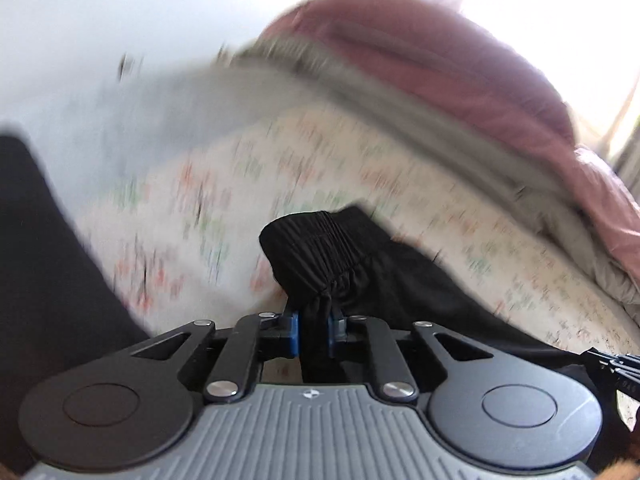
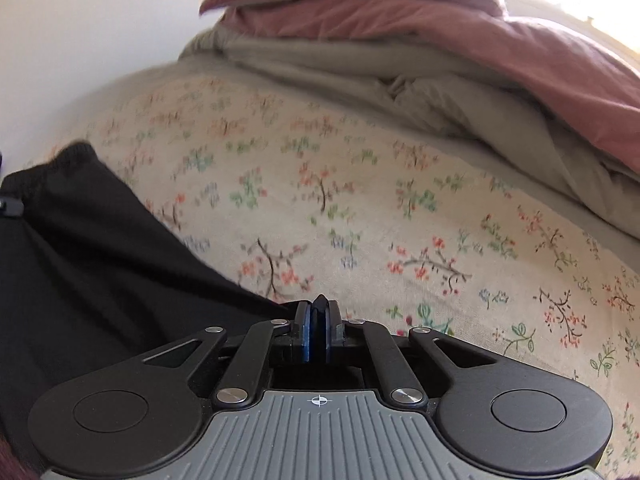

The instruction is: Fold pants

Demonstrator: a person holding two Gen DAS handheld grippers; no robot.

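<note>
Black pants lie on a bed with a floral sheet. In the left wrist view, my left gripper is shut on a bunched fold of the pants near the elastic waistband, which stands up past the blue pads. In the right wrist view, my right gripper is shut on a thin black edge of the pants, which spread away to the left over the floral sheet. A small tip of black cloth pokes above the pads.
A pink duvet over a grey-beige blanket is heaped at the far side of the bed. A white wall stands beyond on the left. The left wrist view is blurred, with a dark shape at its left edge.
</note>
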